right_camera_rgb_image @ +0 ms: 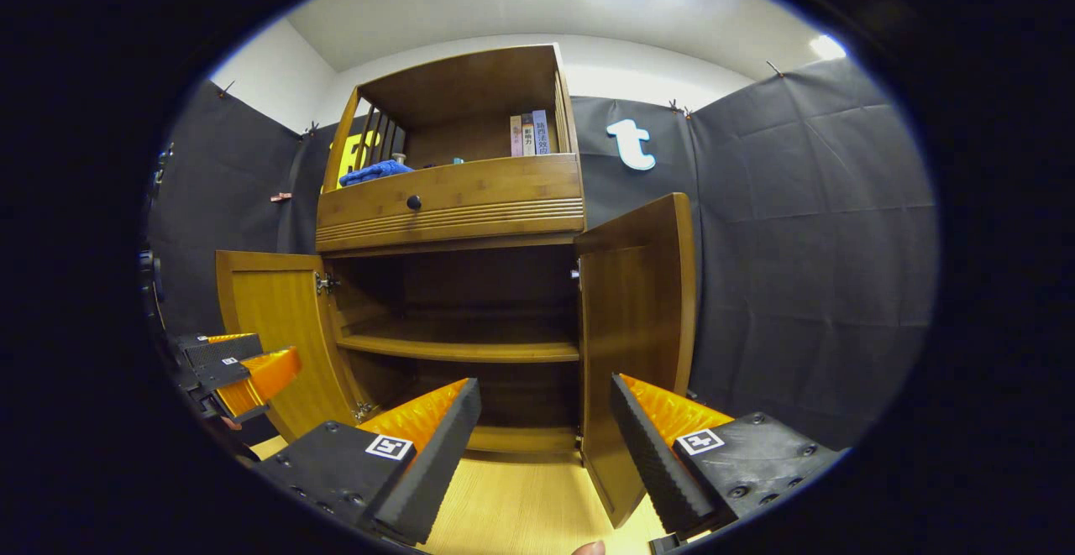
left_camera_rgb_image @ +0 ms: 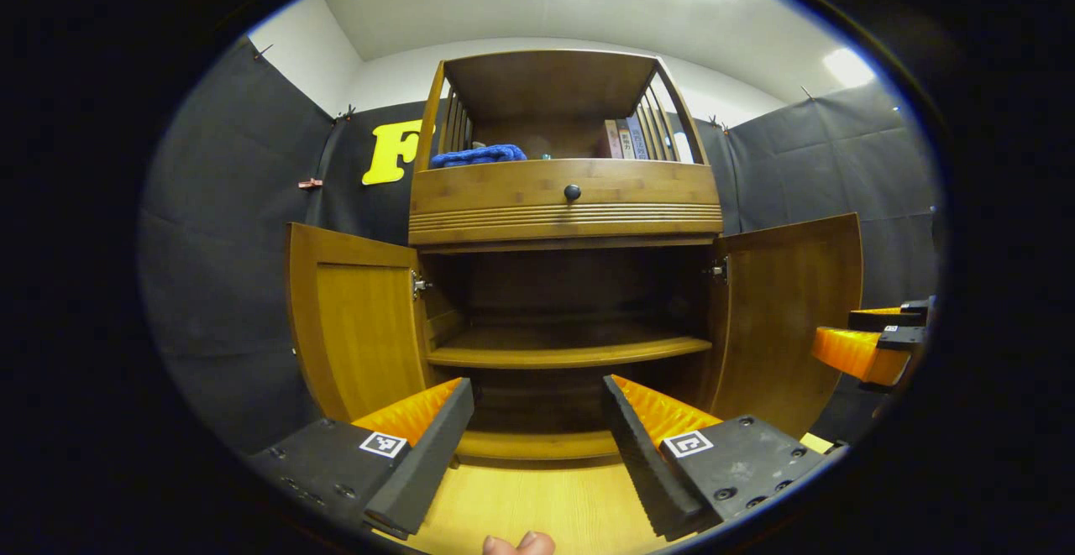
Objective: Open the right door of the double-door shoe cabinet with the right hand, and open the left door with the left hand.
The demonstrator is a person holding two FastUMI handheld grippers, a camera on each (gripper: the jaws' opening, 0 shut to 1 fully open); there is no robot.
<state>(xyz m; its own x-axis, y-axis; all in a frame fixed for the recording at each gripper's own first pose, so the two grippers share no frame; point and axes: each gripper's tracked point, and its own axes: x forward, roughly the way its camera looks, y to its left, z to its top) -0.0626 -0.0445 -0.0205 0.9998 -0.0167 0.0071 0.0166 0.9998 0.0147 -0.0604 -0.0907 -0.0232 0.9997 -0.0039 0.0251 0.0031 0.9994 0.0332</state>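
Brown wooden shoe cabinet (left_camera_rgb_image: 564, 202): both doors standing open. I am holding left hand-held gripper (left_camera_rgb_image: 537, 429) and right hand-held gripper (right_camera_rgb_image: 544, 433) wide apart, gripping nothing. Risk: right door (right_camera_rgb_image: 634, 320) sitting near my right fingers, bump swinging it shut.

Both views face the open cabinet (left_camera_rgb_image: 567, 202) low, nearby.

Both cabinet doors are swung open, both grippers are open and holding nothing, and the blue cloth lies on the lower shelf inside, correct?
Not quite: the blue cloth lies in the open top compartment above the drawer, as the left gripper view shows. The lower shelf looks bare. The rest holds.
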